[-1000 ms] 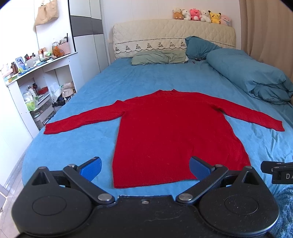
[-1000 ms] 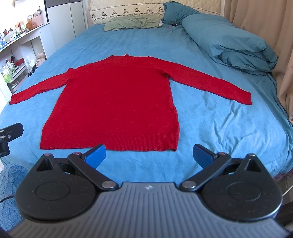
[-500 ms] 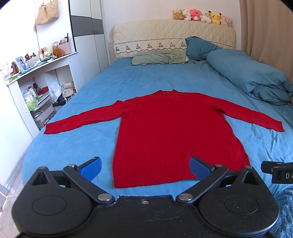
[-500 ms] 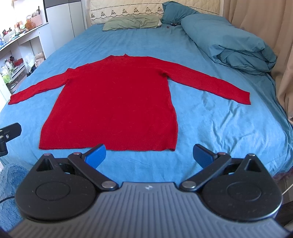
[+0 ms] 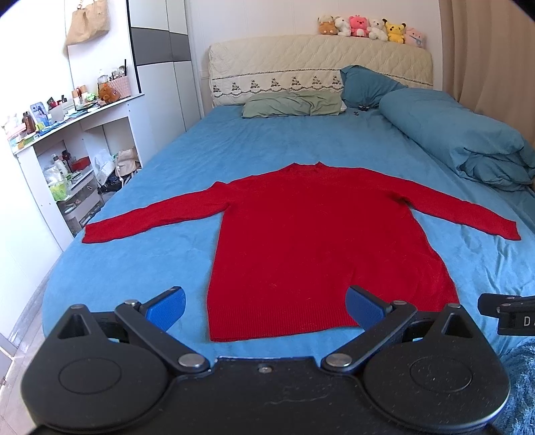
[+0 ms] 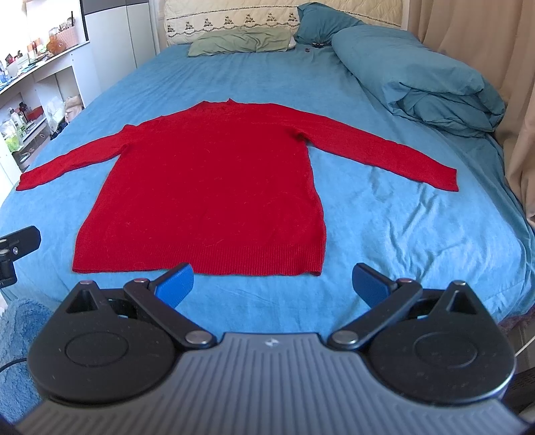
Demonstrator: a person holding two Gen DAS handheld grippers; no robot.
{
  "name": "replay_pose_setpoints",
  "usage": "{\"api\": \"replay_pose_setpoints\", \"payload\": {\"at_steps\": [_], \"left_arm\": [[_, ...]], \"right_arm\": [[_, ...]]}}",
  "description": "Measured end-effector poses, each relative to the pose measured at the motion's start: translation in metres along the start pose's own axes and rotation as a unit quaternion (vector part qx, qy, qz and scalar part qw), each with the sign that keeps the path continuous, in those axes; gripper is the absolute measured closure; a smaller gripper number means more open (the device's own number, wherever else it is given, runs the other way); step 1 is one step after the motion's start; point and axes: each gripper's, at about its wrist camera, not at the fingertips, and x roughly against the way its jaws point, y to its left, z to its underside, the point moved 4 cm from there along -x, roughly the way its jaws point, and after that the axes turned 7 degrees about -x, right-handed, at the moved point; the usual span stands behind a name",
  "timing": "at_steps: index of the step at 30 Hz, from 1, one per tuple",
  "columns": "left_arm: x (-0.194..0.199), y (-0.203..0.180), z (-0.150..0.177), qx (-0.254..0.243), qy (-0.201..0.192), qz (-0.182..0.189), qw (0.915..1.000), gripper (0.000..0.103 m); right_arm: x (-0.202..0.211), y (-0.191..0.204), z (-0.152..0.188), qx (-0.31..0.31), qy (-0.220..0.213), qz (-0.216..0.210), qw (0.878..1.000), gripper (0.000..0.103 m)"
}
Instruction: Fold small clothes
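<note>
A red long-sleeved sweater (image 5: 311, 241) (image 6: 214, 187) lies flat on the blue bed (image 5: 140, 274) (image 6: 401, 241), collar toward the headboard, both sleeves spread out sideways, hem nearest me. My left gripper (image 5: 265, 306) hovers open above the hem's left half, blue pads wide apart and holding nothing. My right gripper (image 6: 272, 284) is open too, just short of the hem's right half, over bare sheet. Part of the right gripper shows at the right edge of the left wrist view, and part of the left gripper at the left edge of the right wrist view.
A folded blue duvet (image 5: 468, 144) (image 6: 418, 73) lies along the bed's right side. Pillows (image 5: 294, 103) rest by the quilted headboard (image 5: 317, 67), with plush toys (image 5: 367, 25) on top. White shelves with clutter (image 5: 63, 140) stand left; a curtain (image 6: 485, 50) hangs right.
The right gripper has crept slightly forward toward the sweater's hem. The left gripper and the sweater look the same.
</note>
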Motion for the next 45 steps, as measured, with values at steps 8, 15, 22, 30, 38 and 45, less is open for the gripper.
{"api": "replay_pose_setpoints", "payload": {"at_steps": [8,15,22,30,38,45], "left_arm": [[0.001,0.0,-0.001,0.001,0.0,0.0,1.0,0.0],[0.002,0.001,-0.002,0.003,-0.003,-0.004,1.0,0.0],[0.006,0.003,-0.006,0.005,-0.006,-0.006,1.0,0.0],[-0.003,-0.003,-0.074,-0.004,-0.051,0.011,0.9986,0.0],[-0.097,-0.039,-0.175,-0.019,-0.071,0.061,0.9954,0.0],[-0.229,-0.092,-0.227,-0.04,-0.028,0.11,0.9927,0.0]], "right_arm": [[0.001,0.001,0.0,-0.001,0.0,-0.001,1.0,0.0],[0.001,0.001,0.0,0.0,0.0,-0.001,1.0,0.0],[0.008,0.005,-0.007,-0.002,-0.005,-0.003,1.0,0.0],[0.013,-0.007,-0.062,-0.033,-0.039,0.001,0.999,0.0],[-0.056,-0.063,-0.143,-0.11,-0.061,0.028,0.992,0.0],[-0.172,-0.133,-0.171,-0.186,-0.057,0.083,0.977,0.0]]}}
